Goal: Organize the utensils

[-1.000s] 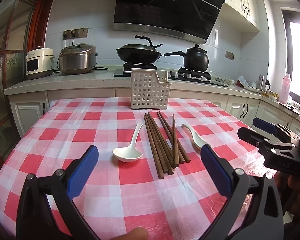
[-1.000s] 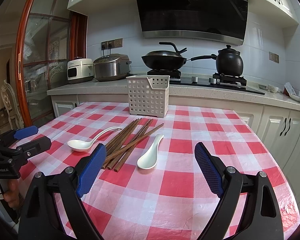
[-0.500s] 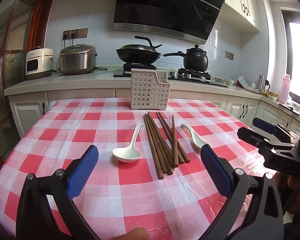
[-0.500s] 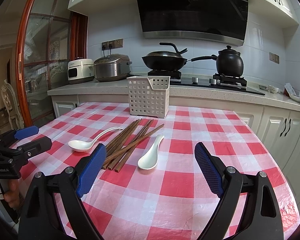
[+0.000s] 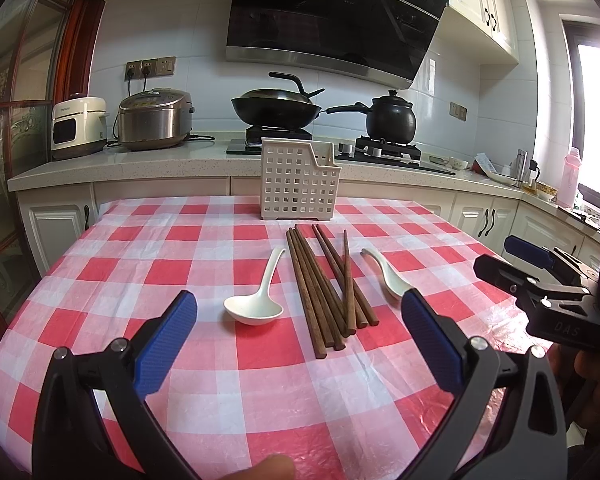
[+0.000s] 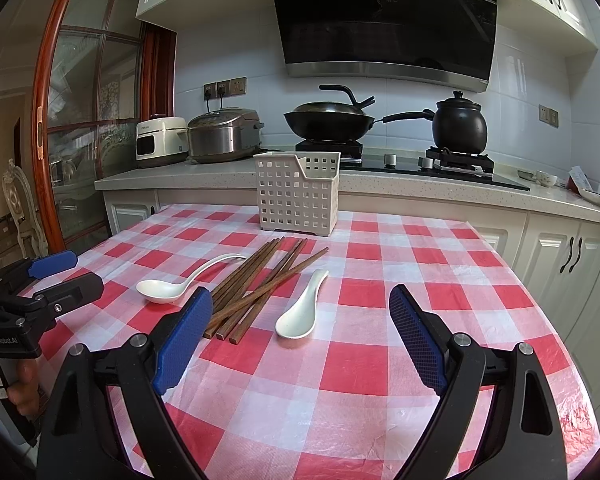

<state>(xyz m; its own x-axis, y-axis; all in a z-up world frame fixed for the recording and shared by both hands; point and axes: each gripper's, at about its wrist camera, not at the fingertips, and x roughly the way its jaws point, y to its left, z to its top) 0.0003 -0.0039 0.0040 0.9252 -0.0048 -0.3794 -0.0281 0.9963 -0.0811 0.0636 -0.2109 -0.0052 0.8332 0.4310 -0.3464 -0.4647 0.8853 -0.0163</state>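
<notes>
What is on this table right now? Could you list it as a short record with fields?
surface: table with red and white checked cloth
container: white perforated basket, upright at the far side, nothing seen inside
chopsticks: brown bundle lying loose in front of the basket
left spoon: white, left of the chopsticks
right spoon: white, right of the chopsticks
left gripper: open, holding nothing
right gripper: open, holding nothing
progress: no utensil in the basket yet

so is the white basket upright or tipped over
Upright. The white basket stands on its base at the far side of the table, open top facing up; the chopsticks lie outside it.
</notes>
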